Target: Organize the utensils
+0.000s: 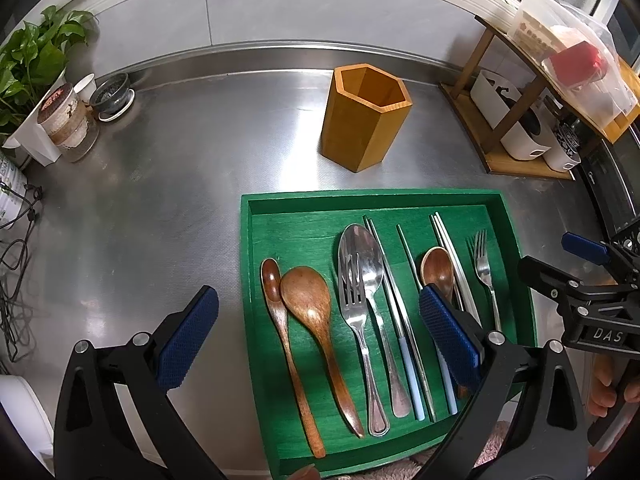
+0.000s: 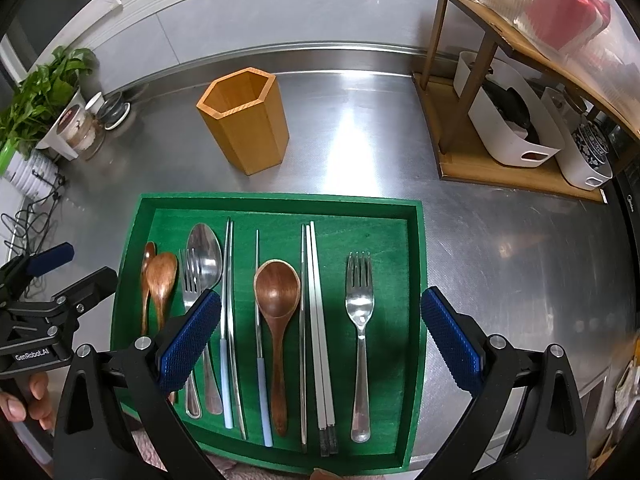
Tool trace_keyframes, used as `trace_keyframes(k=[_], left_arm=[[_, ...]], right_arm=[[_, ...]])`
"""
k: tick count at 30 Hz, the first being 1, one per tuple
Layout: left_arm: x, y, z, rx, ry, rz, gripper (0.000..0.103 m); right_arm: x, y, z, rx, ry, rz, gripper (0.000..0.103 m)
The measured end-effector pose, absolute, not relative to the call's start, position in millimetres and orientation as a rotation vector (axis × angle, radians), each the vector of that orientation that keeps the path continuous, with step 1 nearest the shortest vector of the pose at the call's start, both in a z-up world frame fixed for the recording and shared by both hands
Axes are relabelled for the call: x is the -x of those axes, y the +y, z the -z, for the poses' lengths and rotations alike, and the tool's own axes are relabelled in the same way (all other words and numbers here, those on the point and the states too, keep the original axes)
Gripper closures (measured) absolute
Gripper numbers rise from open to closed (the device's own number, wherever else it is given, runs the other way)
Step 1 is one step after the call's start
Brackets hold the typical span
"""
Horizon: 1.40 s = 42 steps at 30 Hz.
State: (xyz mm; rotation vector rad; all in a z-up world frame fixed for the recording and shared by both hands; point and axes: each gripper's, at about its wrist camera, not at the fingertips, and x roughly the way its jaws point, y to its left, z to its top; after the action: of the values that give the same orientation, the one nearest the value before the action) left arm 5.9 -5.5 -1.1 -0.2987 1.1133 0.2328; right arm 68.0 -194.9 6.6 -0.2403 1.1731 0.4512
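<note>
Surface: stainless steel counter point(image 2: 500, 240) with a raised back edge, and a pale wall with white window trim behind it.
Tray: green wooden tray point(image 2: 280, 202) at the near edge of the counter, holding all the utensils, which lie roughly parallel with handles toward the camera.
Holder: hexagonal wooden utensil holder point(image 2: 244, 120), upright and empty, on the counter just beyond the tray's far rim.
Wooden spoons: three; a slim dark wooden spoon point(image 1: 280, 320) touching a broader wooden spoon point(image 1: 316, 320) at the tray's left side, and a round-bowled wooden spoon point(image 2: 278, 300) near the middle.
Metal spoons: one, a steel spoon point(image 1: 360, 252), with a fork partly over its bowl.
Forks: two; the overlapping fork point(image 1: 354, 300), and a lone fork point(image 2: 360, 308) apart at the right.
Chopsticks: metal chopsticks with pale blue handles point(image 2: 228, 320), one pair close together and a single one beside the round spoon; white chopsticks point(image 2: 318, 320) right of that spoon.
Left gripper point(image 1: 316, 332): fingers wide apart, holding nothing, hovering over the tray's left half.
Right gripper point(image 2: 320, 332): fingers wide apart, empty, above the tray's middle and right side.
Left of counter: potted plant point(image 1: 32, 56), glass jar point(image 1: 68, 124), white cup point(image 1: 85, 86), small bowl on a saucer point(image 1: 112, 94), tangled cables point(image 1: 16, 264).
Right of counter: wooden shelf rack point(image 2: 460, 92) with white bins point(image 2: 516, 128) below and a clear plastic container point(image 2: 560, 8) on top.
</note>
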Motion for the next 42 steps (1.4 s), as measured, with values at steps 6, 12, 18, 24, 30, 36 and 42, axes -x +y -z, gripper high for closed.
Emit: trace_keyframes(k=[6,12,18,24,30,36,42], left_arm=[[-5.3,-6.2,-0.2,0.298,1.112,-0.233,0.008],[-4.7,-5.5,-1.5,0.296,1.112,-0.235,0.008],[-3.8,-4.3,-2.1,0.296,1.115,-0.235,0.008],[-3.8,-4.6,-2.2,0.295,1.114,-0.235,0.008],[-4.4,-4.0,-2.0,0.294,1.114,-0.235,0.008],[-4.4,-3.7,-1.8,0.294,1.115,-0.235,0.008],[-5.0,-3.4,-0.9,0.292,1.119,-0.235,0.008]], right_arm=[[-67.7,-194.7,-6.7,0.24,1.172,-0.451,0.004],[-66.4,-194.7,-8.0,0.24,1.172,-0.453,0.004],[-64.4,-193.8,-9.1,0.241,1.172,-0.457,0.004],[-65.2,-192.5,-9.2,0.242,1.173,-0.457,0.004],[-65.3,-190.1,-9.5,0.243,1.172,-0.458,0.004],[-66.1,-191.1,-9.7,0.238,1.174,-0.458,0.004],[-66.9,-193.3,-9.0,0.236,1.175,-0.458,0.004]])
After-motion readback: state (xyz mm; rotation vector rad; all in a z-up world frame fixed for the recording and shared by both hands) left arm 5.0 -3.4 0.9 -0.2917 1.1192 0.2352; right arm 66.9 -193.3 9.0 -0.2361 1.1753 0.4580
